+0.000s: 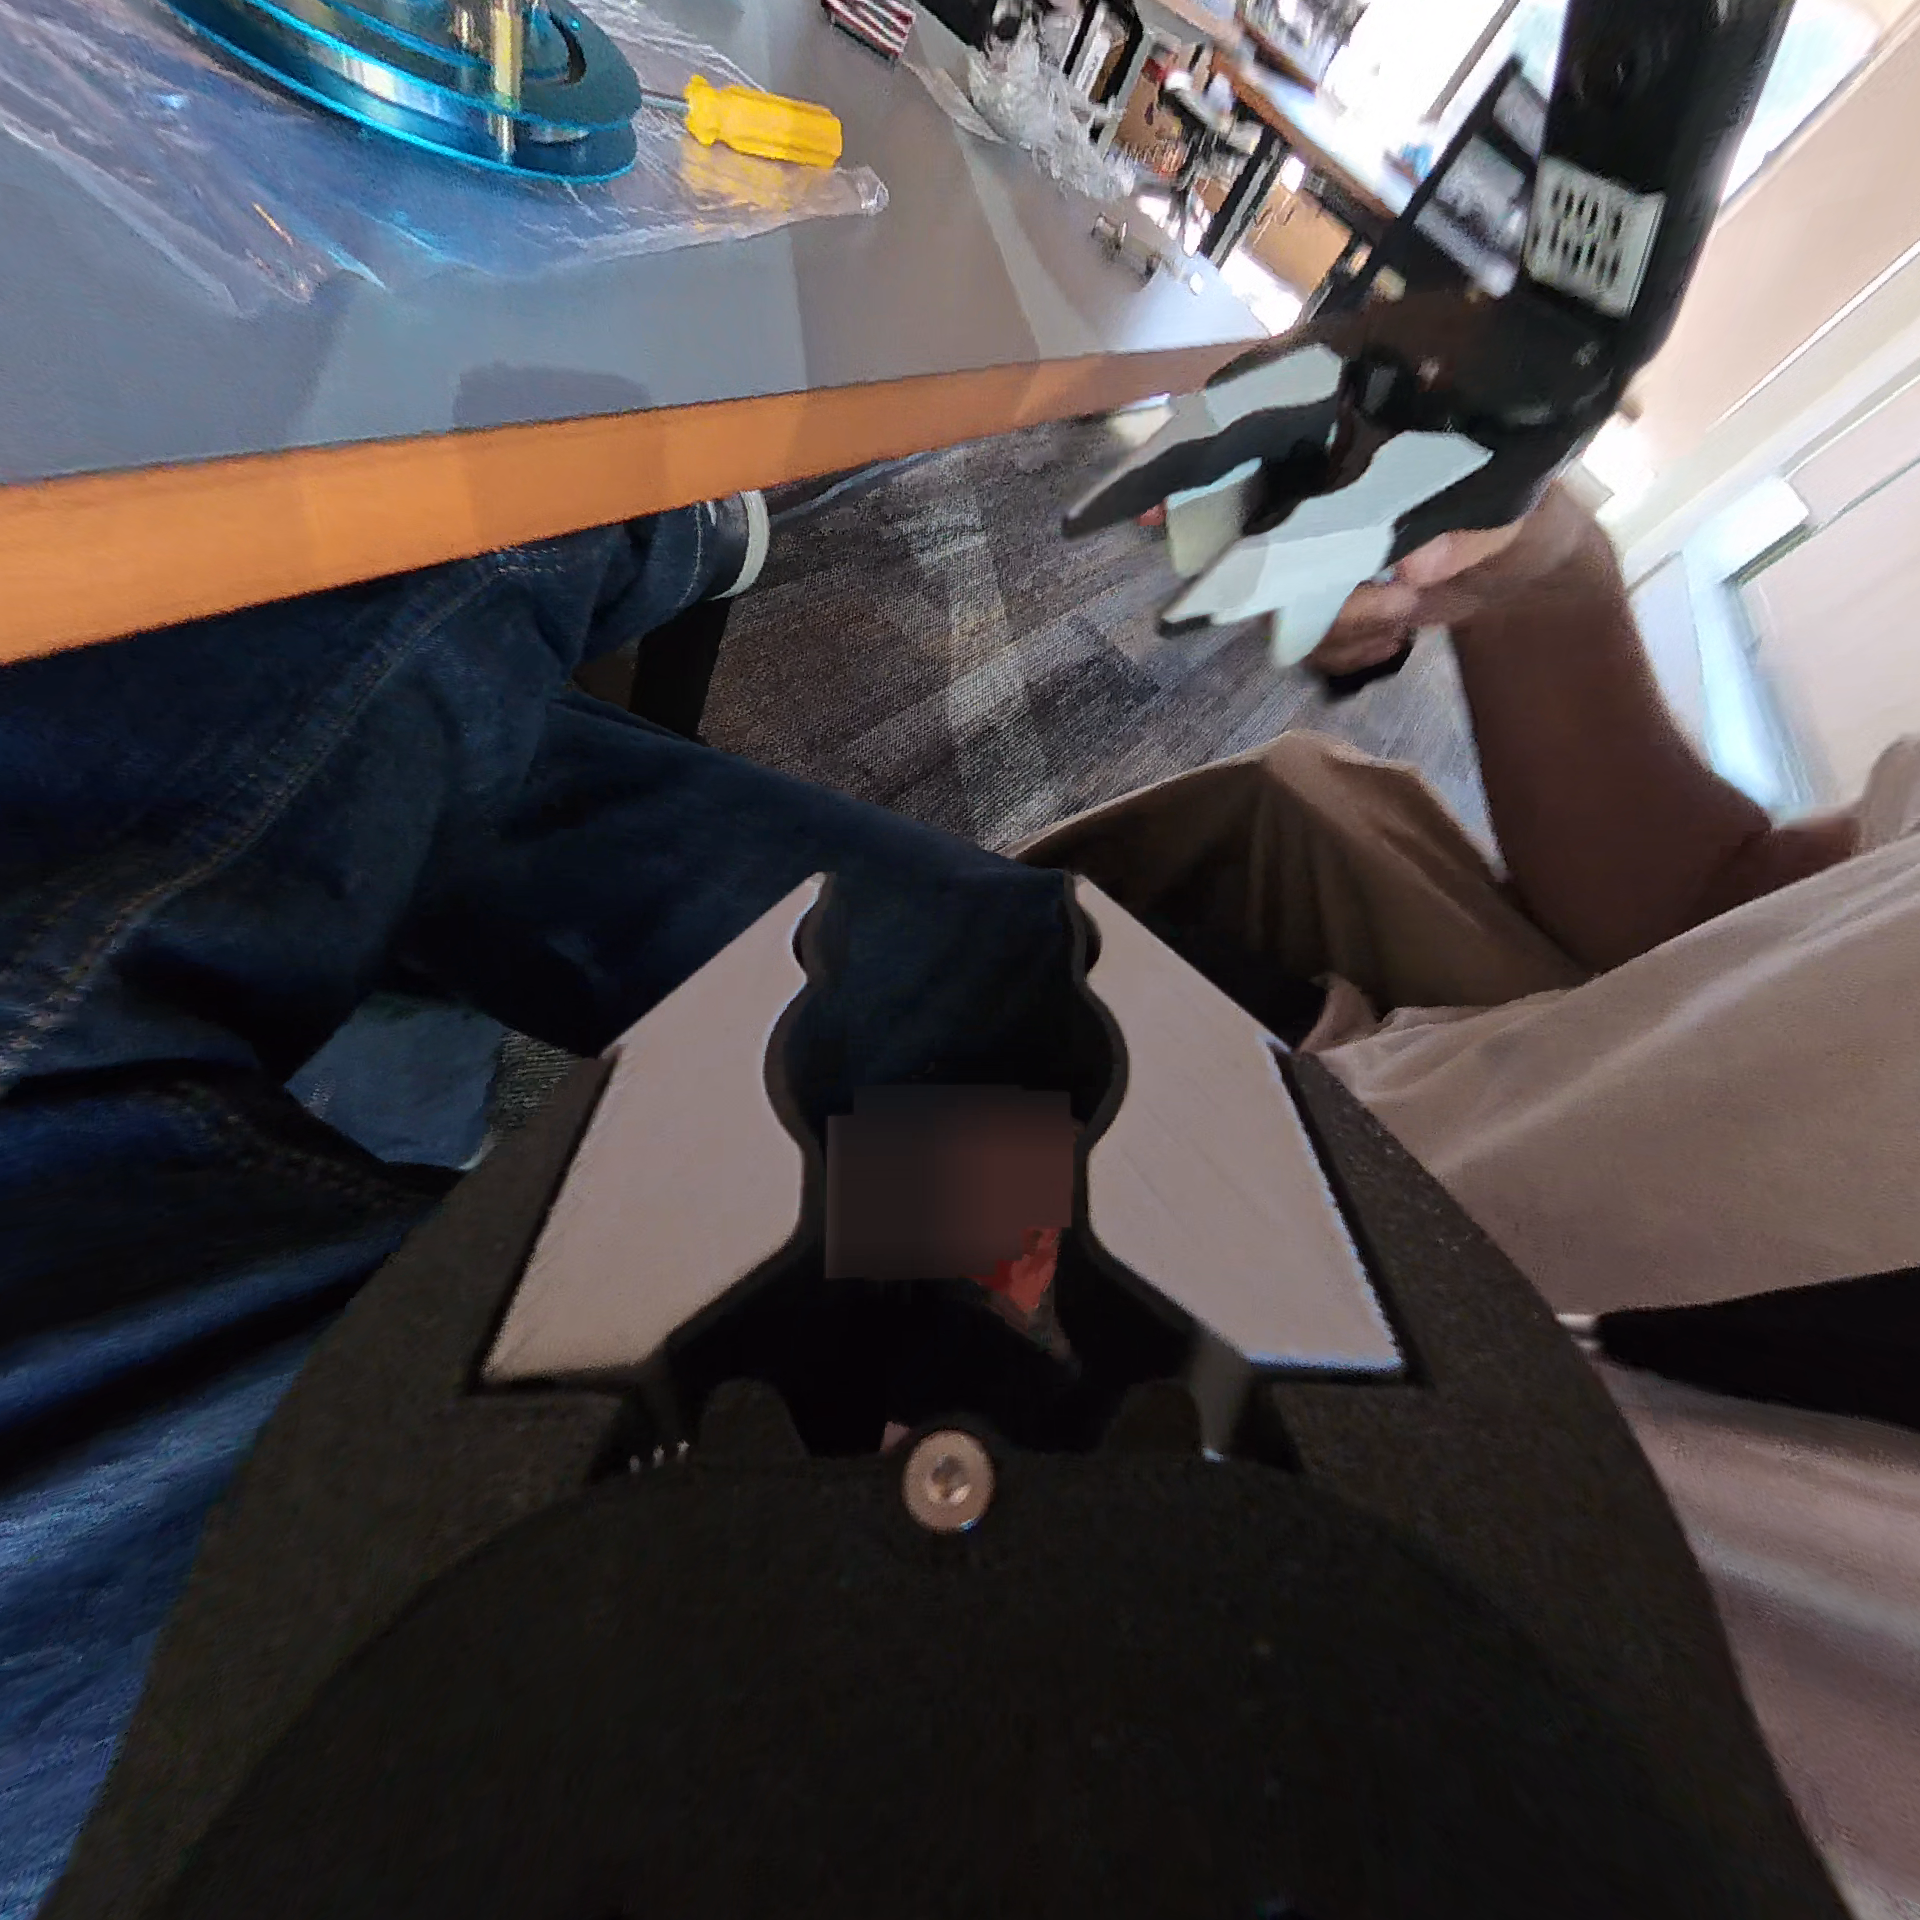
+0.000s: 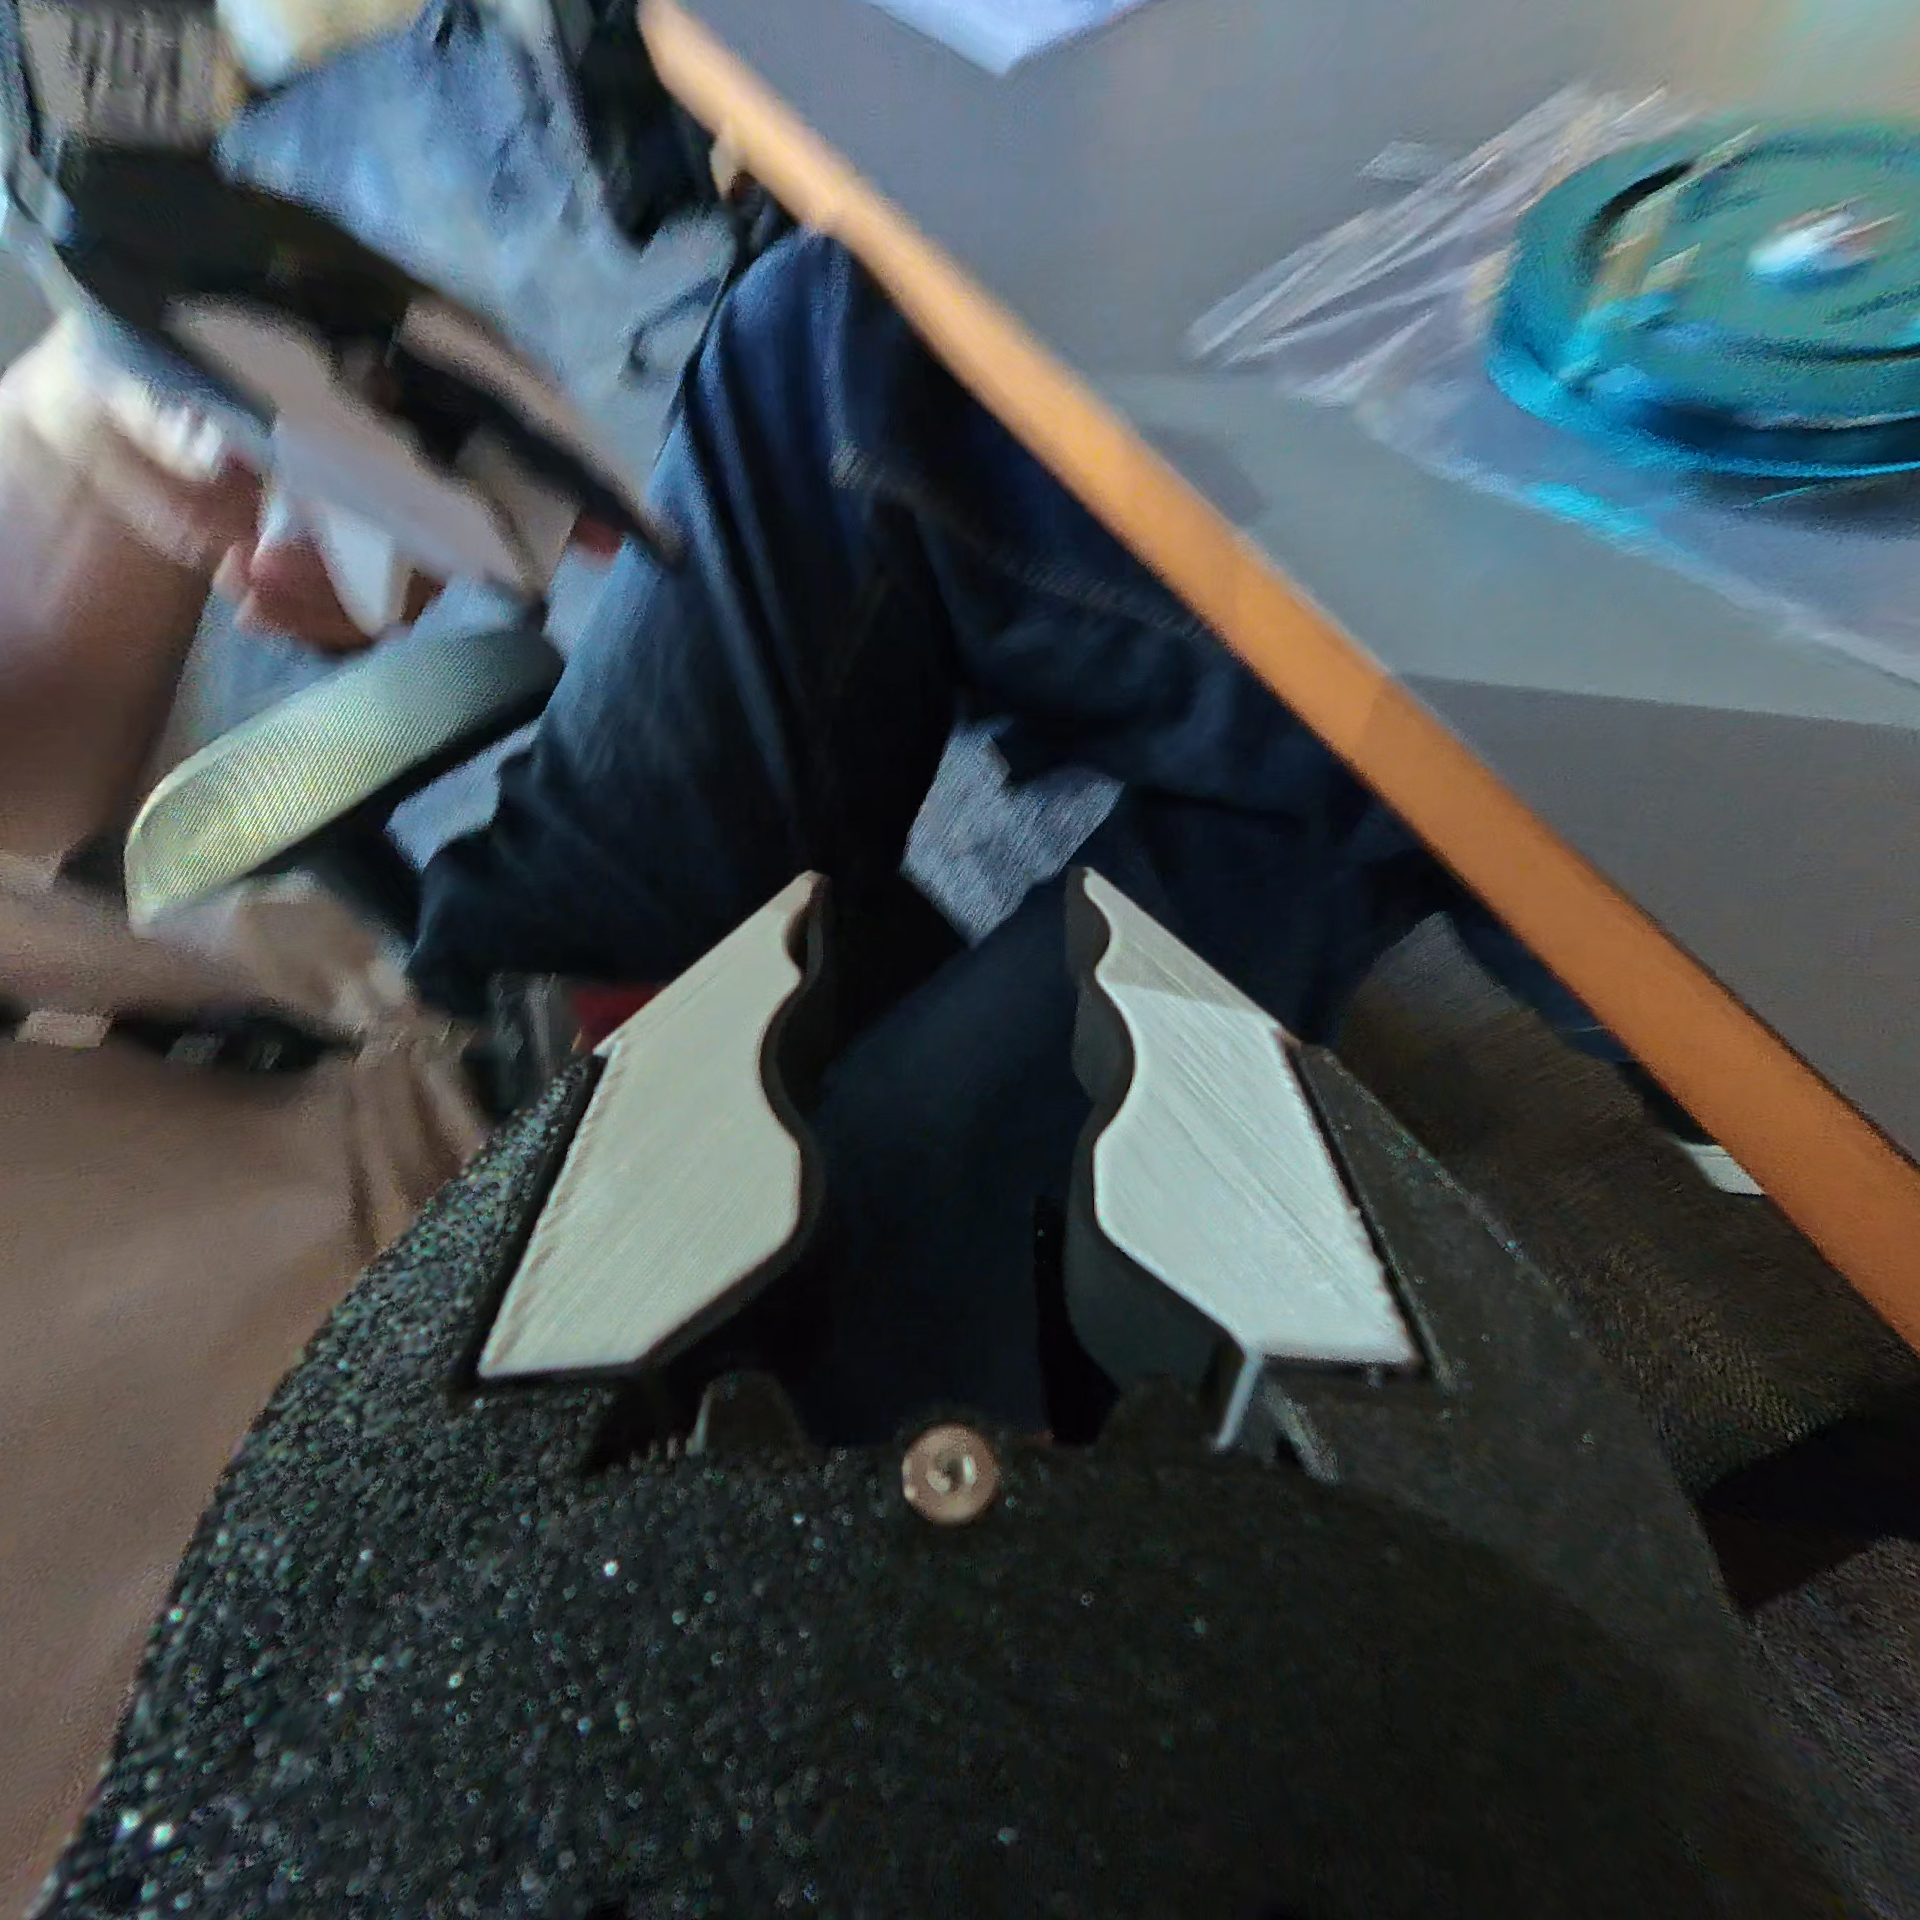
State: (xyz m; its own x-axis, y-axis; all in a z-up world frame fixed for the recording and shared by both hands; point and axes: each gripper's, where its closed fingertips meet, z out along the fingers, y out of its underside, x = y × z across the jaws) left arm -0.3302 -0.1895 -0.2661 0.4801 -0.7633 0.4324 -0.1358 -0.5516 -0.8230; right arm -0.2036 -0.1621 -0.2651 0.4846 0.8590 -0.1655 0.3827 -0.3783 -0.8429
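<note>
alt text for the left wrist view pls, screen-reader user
The left gripper is open and empty, held below the table edge over a person's jeans. The right gripper hangs open at upper right. On the table sit a blue disc-shaped stand and a yellow-handled screwdriver.

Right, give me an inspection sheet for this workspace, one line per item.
Surface: grey table with an orange edge, seen from below its level.
Job's things: blue disc-shaped device on a clear plastic sheet; yellow-handled screwdriver beside it.
Clutter: small bits farther along the table, too blurred to name.
Grippers: left gripper open, empty, below the table edge above a leg in jeans; right gripper open, empty.
Cables: nothing seen.
Surroundings: carpet floor, more desks, bright windows.
</note>
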